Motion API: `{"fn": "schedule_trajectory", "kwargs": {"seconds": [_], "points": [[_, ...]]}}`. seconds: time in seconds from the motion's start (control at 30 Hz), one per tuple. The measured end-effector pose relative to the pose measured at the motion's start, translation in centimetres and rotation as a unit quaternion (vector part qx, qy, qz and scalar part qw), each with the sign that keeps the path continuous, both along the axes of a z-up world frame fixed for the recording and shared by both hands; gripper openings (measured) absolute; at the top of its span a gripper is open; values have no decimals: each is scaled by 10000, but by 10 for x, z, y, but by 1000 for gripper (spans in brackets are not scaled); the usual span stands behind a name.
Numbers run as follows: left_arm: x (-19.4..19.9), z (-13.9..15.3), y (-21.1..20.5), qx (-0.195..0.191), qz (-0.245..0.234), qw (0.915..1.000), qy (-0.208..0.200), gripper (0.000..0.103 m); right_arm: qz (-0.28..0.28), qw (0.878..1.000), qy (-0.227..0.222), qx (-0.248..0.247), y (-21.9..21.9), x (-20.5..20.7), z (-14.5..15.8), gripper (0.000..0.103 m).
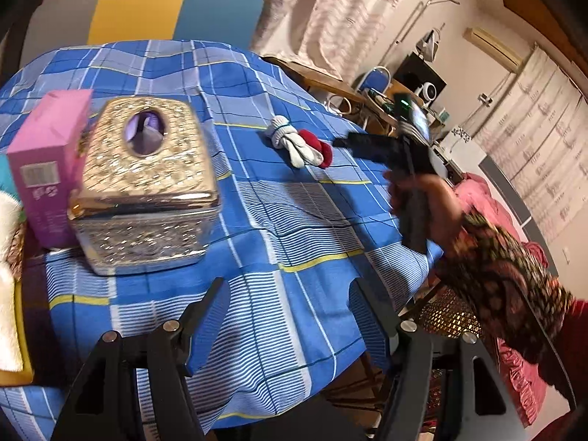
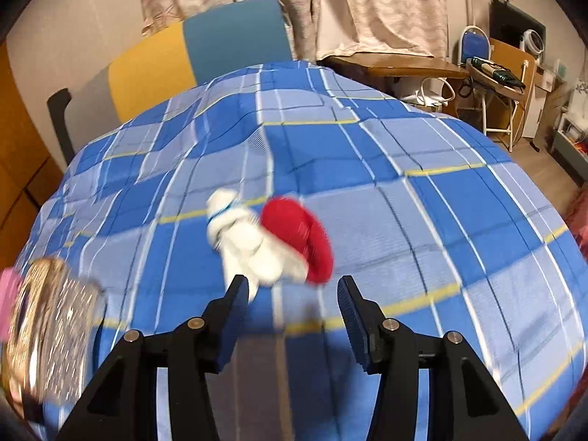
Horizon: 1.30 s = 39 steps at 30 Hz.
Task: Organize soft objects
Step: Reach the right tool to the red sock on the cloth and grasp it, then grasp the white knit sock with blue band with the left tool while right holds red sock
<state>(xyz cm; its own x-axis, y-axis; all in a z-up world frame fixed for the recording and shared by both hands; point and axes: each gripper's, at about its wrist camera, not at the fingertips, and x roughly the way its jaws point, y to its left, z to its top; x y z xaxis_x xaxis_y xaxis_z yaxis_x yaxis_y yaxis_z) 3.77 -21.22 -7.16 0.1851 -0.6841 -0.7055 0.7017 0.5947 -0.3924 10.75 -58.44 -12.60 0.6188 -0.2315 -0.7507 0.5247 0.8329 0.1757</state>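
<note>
A white rolled sock bundle [image 1: 290, 143] and a red soft piece [image 1: 321, 150] lie touching each other on the blue checked tablecloth [image 1: 294, 242]. In the right wrist view the white bundle [image 2: 246, 239] and the red piece [image 2: 301, 239] sit just beyond my right gripper [image 2: 292, 288], which is open with only cloth between its fingers. The left wrist view shows that right gripper [image 1: 340, 143] held by a hand in a patterned sleeve, its tips close to the red piece. My left gripper [image 1: 286, 294] hangs open over the near part of the table, holding nothing.
A gold glittery tissue box [image 1: 147, 183] and a pink carton [image 1: 47, 161] stand at the table's left. White towelling [image 1: 7, 294] lies at the left edge. A yellow and blue chair [image 2: 205, 44] stands behind the table, a wooden side table [image 2: 397, 66] at the back right.
</note>
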Motion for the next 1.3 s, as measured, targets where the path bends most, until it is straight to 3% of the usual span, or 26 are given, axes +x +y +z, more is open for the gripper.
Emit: {"fn": "schedule_trajectory", "kwargs": {"seconds": [0.17, 0.3, 0.43, 0.57, 0.63, 0.9, 1.13, 1.3], "points": [[2, 0, -4, 89, 9, 10000, -29, 68, -23, 9999, 85, 78, -19, 44, -12, 58], [10, 3, -6, 80, 117, 9999, -12, 68, 40, 9987, 447, 226, -28, 75, -31, 58], [18, 8, -10, 41, 210, 9998, -29, 68, 202, 9972, 717, 100, -27, 83, -41, 55], [26, 11, -23, 57, 219, 9997, -25, 68, 266, 9963, 777, 238, -30, 74, -47, 39], [32, 12, -33, 68, 214, 9997, -4, 68, 257, 9966, 713, 329, -32, 66, -47, 26], [42, 21, -68, -2, 159, 9998, 136, 68, 123, 9950, 362, 919, -32, 12, -30, 23], [62, 26, -122, 67, 218, 9996, 158, 68, -238, 9944, 706, 746, -19, -39, -31, 23], [86, 22, -173, 216, 167, 9996, 32, 68, -178, 9946, 796, 642, -16, -45, -39, 24]]}}
